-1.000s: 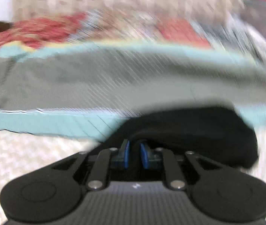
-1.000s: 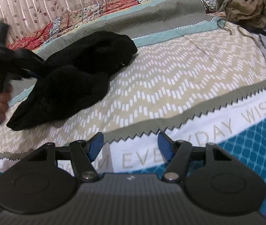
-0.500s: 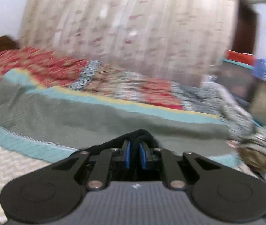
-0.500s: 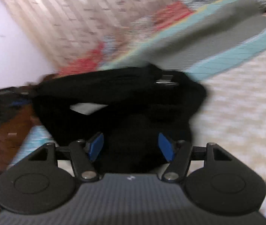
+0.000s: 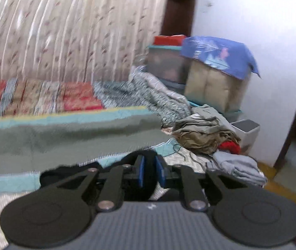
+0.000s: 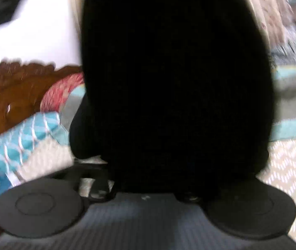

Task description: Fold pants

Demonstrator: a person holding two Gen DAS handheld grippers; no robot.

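left gripper [image 5: 149, 171] shows its blue pads nearly together with black cloth bunched between them, so it grips the black pants [image 5: 68, 171]; its jaws have just been easing a little wider, cloth still pinched. right gripper: fingertips hidden behind the pants [image 6: 175, 83], which fill the middle of the right wrist view. its jaws have just been closing and read as closed; that they are clamped on the fabric is a judgement, since the cloth drapes right over them.

progress: early. pants are picked up at two spots and hang as one dark mass, no crease or neat fold visible. probably the shake-out or spread step; flattening, leg-on-leg and the folds all look left to do.

room: the bed cover [image 5: 64, 137] with grey and teal bands lies open ahead of the left gripper, wide clear area to lay the pants. a clothes pile [image 5: 206, 133] sits near the bed's right end, with a white bin [image 5: 247, 131] and storage boxes [image 5: 214, 83] beyond it, so keep the cloth away from that side. curtain [image 5: 75, 31] backs the bed. wooden headboard [image 6: 12, 87] is at left in the right wrist view, edge close by. both views are blurred, finer edges cannot be told.
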